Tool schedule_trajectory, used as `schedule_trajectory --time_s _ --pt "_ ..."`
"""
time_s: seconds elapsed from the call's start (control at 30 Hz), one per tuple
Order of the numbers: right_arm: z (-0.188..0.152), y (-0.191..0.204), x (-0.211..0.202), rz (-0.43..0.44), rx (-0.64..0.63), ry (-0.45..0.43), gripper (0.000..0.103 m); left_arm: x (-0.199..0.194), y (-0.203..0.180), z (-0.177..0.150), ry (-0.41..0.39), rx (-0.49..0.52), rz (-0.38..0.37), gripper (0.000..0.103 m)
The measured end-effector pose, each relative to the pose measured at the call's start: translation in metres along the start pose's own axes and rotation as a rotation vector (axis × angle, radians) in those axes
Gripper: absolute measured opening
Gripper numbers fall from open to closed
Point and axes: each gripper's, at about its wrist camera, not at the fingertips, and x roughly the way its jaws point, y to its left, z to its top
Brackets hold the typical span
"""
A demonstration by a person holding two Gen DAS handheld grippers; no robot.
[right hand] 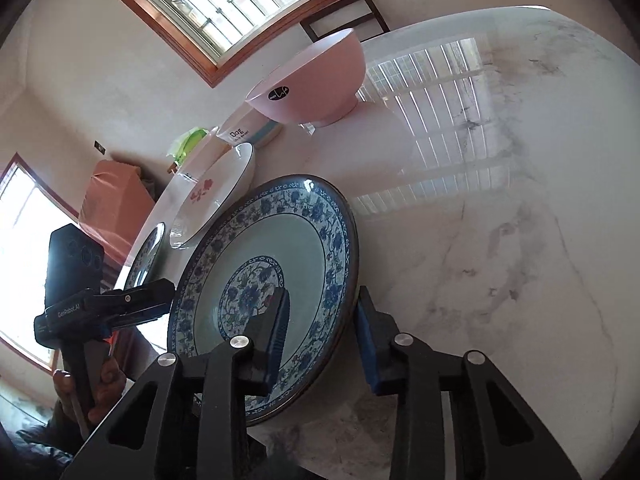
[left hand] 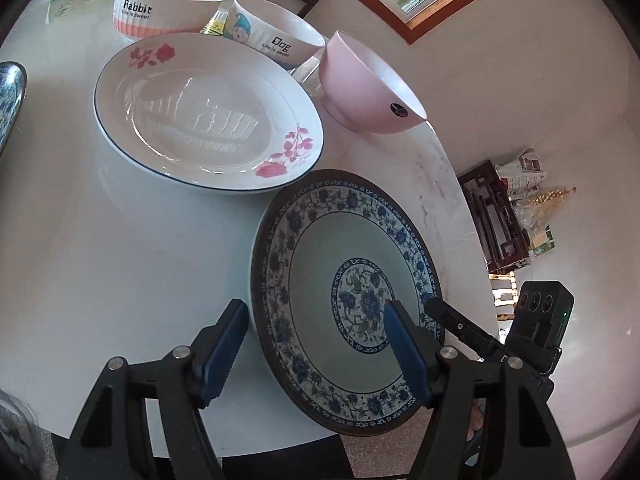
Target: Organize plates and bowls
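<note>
Blue-patterned plate (left hand: 320, 272): on the counter (left hand: 120, 240) at its near edge, touching the rose plate (left hand: 208, 116).
Right gripper (right hand: 320, 332): jaws closed on the blue plate's rim.
Left gripper (left hand: 312, 344): jaws open, straddling the opposite rim.
Progress: nothing stacked; pink bowl (left hand: 368, 84), Rabbit bowl (left hand: 168, 4), Dog bowl (left hand: 276, 32) stand separately.

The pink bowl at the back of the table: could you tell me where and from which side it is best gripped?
Grip the pink bowl by its thin rim, one finger inside and one outside. It stands upright on a narrow foot with its mouth open, and its round wall looks too wide to span. Come from above on its table-edge side: the Dog bowl and the rose plate crowd the other side.
</note>
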Motion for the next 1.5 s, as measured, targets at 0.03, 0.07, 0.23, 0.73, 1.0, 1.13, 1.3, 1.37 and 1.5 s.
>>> schedule_trajectory --time_s 0.03,0.07,0.23,0.73,1.0,1.13,1.3,1.37,1.5 --pt "-0.001 -0.001 0.0 -0.013 0.001 0.001 0.018 0.002 -0.004 -0.001 0.01 0.018 0.013 0.07" --pt "-0.002 -0.002 -0.001 -0.02 0.01 -0.004 0.016 0.003 -0.008 -0.002 0.004 0.045 0.048 0.066" --pt "-0.017 -0.007 -0.016 -0.035 0.041 -0.046 0.015 0.002 -0.008 -0.01 -0.007 0.089 0.1 0.031" --pt "-0.061 0.061 -0.049 0.039 -0.009 -0.088 0.015 -0.072 0.006 -0.06 -0.156 0.168 0.161 0.031" --pt "-0.054 0.131 0.009 0.118 -0.141 0.001 0.015 -0.144 0.06 -0.063 -0.293 0.051 0.238 0.031" --pt "-0.042 0.168 0.048 0.171 -0.207 0.046 0.015 -0.174 0.09 -0.055 -0.36 0.002 0.297 0.031" --pt "-0.019 0.211 0.097 0.211 -0.283 0.074 0.015 -0.202 0.128 -0.038 -0.419 -0.059 0.362 0.031" --pt "-0.011 0.224 0.114 0.223 -0.312 0.083 0.015 -0.211 0.142 -0.031 -0.441 -0.07 0.388 0.031" --pt "0.003 0.248 0.148 0.218 -0.35 0.101 0.016 -0.222 0.167 -0.017 -0.472 -0.089 0.435 0.031"
